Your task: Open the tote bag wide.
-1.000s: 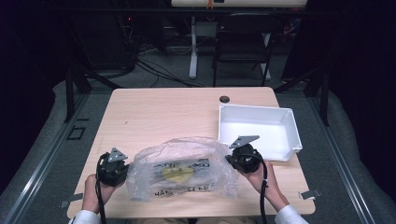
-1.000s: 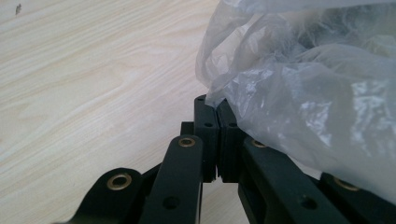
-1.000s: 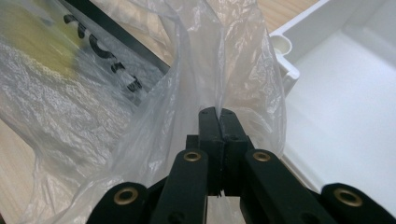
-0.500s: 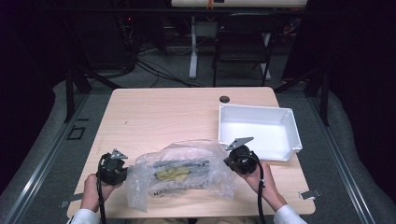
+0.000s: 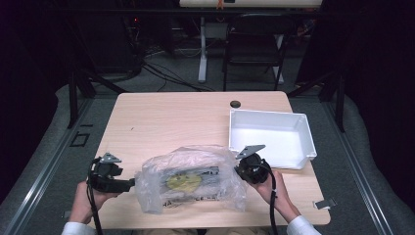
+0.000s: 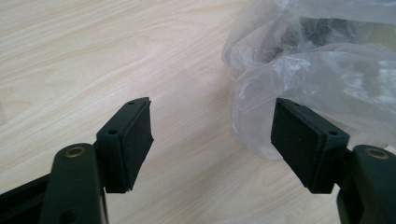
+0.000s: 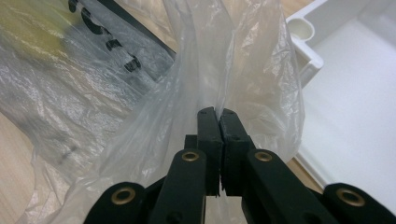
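High view: I count one plastic bag (image 5: 191,183) at lower centre of the table (image 5: 166,117), one white bin (image 5: 272,137) at right, two grippers. Upper half of the table is free.
Left gripper view: left gripper (image 6: 212,140) spread wide, bag edge by its right-hand pad.
Right gripper view: right gripper (image 7: 218,116) clamped on bag film, bin upper right.

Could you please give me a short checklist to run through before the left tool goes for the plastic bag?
1. Right tool shut on the plastic bag: ok.
2. Left tool open wide enough: ok.
3. Left tool already gripping film: not ok, the bag's edge only lies beside one jaw.
4. White bin free to receive: ok.
5. Table beyond the bag unobstructed: ok.
6. What is inside the bag: cannot tell, something dark and yellow.
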